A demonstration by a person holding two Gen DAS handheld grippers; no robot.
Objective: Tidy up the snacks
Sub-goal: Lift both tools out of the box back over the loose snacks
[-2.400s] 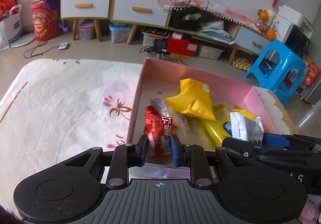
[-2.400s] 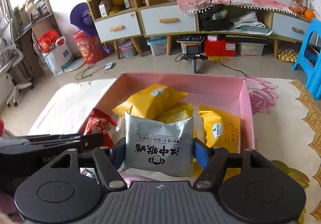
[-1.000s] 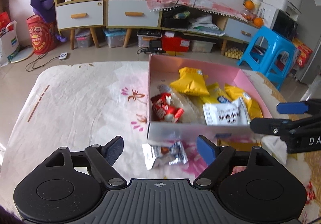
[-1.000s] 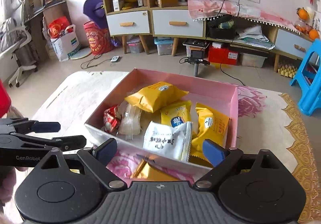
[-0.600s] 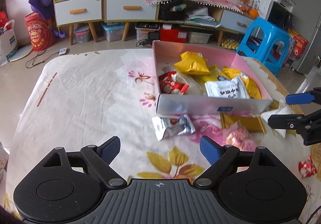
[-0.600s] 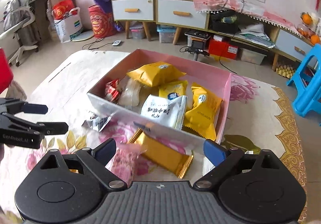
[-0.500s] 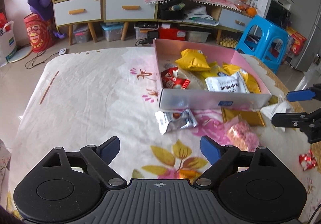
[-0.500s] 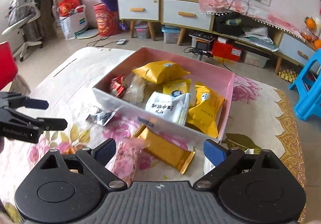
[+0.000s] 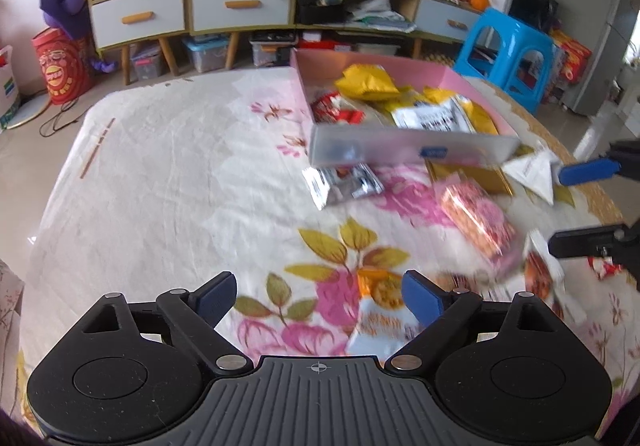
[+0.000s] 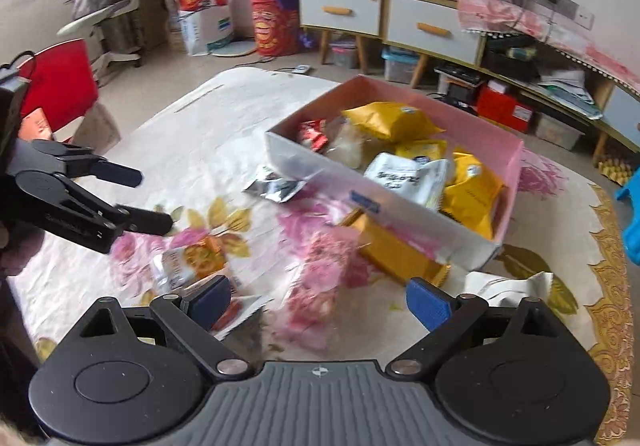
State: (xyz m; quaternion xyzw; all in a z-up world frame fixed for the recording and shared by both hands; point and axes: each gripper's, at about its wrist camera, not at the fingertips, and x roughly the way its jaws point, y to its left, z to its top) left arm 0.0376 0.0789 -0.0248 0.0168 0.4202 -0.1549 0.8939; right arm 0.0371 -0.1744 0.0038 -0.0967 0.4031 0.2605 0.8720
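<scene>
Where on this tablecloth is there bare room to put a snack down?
Free: the cloth left of the pink box, out to the table's left edge. Crowded: in front of the box, among the silver packet, pink packet and gold packet.

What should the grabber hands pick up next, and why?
Probably the right gripper should drop onto the pink snack packet and close. Both it and the left gripper are open and empty, the pink box already holds several snacks, and this packet lies on the tablecloth just ahead of the right gripper's fingers.
</scene>
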